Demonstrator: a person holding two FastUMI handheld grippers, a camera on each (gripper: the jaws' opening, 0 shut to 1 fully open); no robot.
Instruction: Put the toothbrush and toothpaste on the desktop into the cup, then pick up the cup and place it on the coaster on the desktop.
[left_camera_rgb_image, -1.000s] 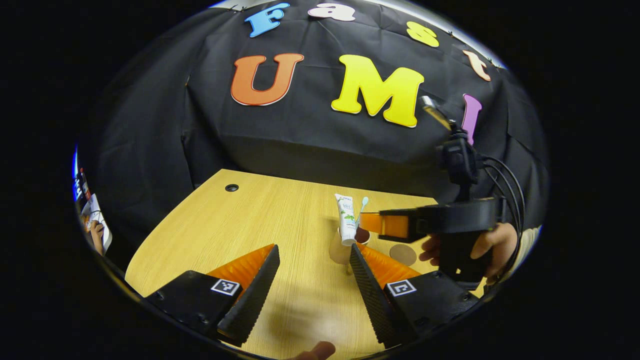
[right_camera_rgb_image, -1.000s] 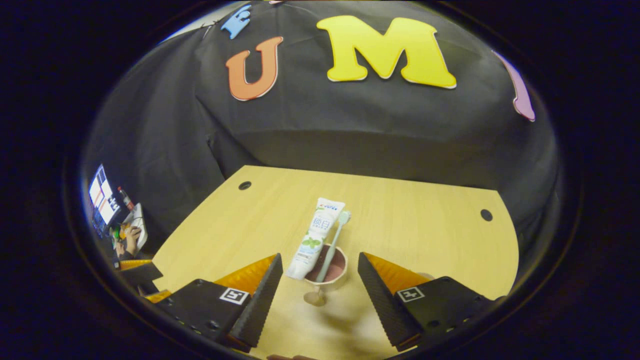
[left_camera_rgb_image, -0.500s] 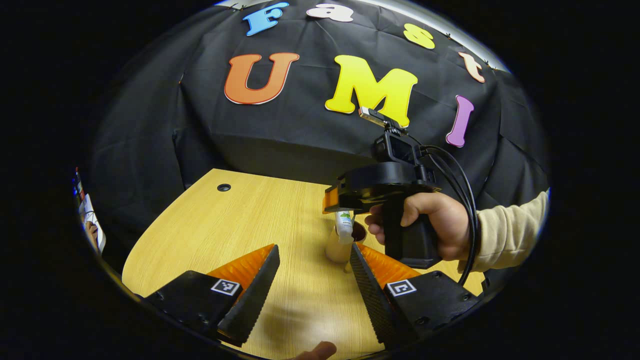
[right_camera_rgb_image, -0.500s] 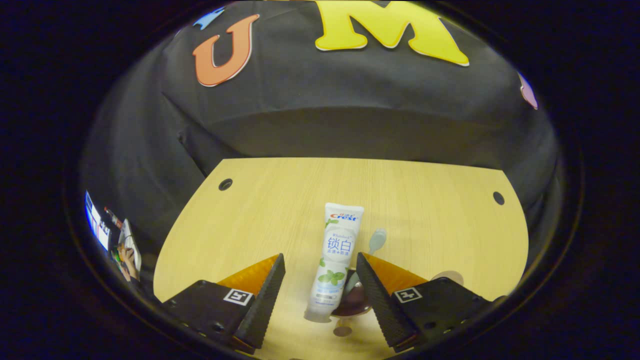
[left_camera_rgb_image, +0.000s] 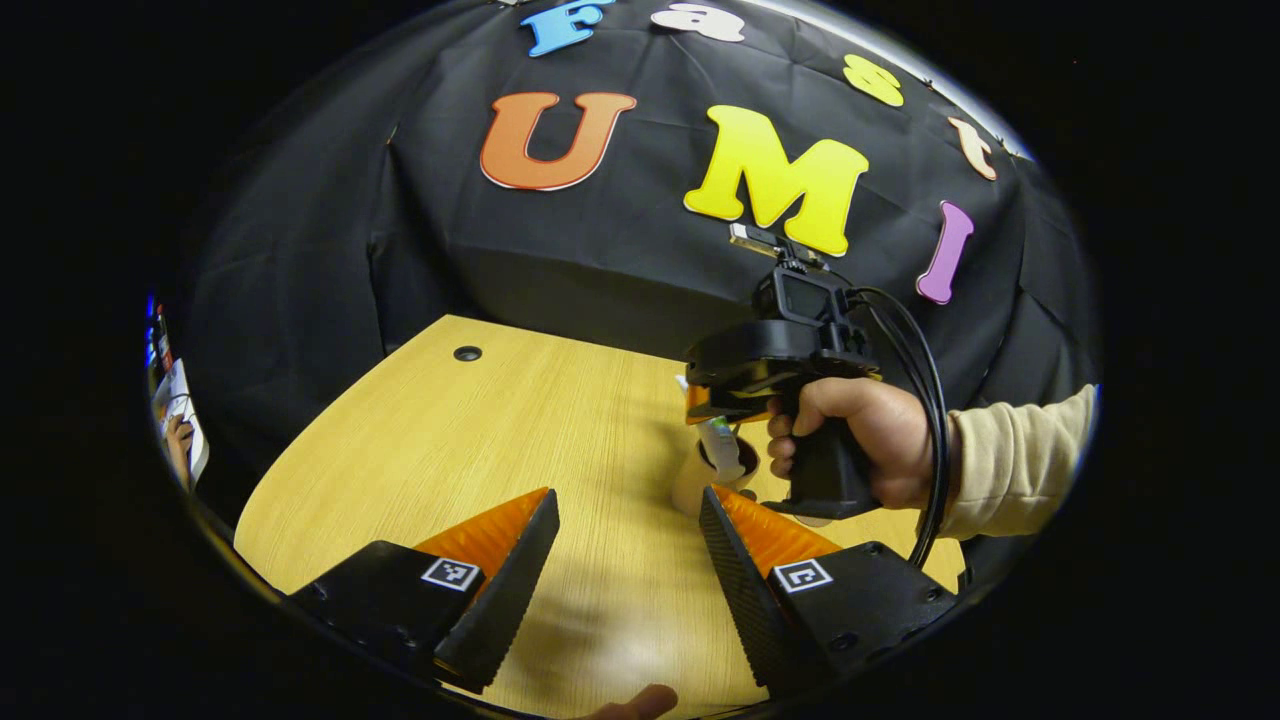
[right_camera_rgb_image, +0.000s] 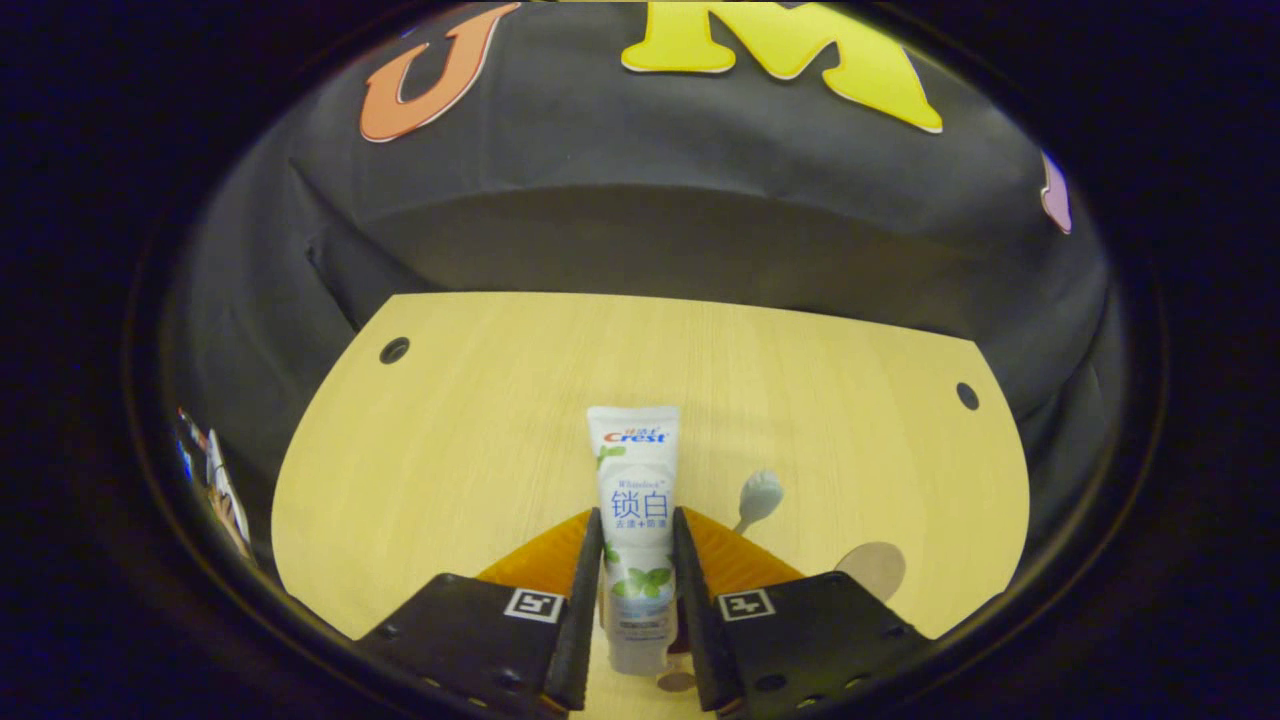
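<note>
Right gripper (right_camera_rgb_image: 637, 590) clenched on the white plastic toothpaste tube (right_camera_rgb_image: 634, 520); left gripper (left_camera_rgb_image: 625, 545) released, holding nothing.

In the right gripper view both fingers press the tube's lower sides; the tube stands upright, crimped end up, its lower end hidden between the fingers. The pale blue toothbrush head (right_camera_rgb_image: 758, 494) shows just right of the tube. A round tan coaster (right_camera_rgb_image: 872, 570) lies flat on the light wooden desktop (right_camera_rgb_image: 480, 420), off to the right. In the left gripper view the fingers stand wide apart above the desktop. Beyond them a hand (left_camera_rgb_image: 865, 440) in a cream sleeve (left_camera_rgb_image: 1015, 460) grips the right gripper's handle over the beige cup (left_camera_rgb_image: 705, 478), the tube standing in that cup.
</note>
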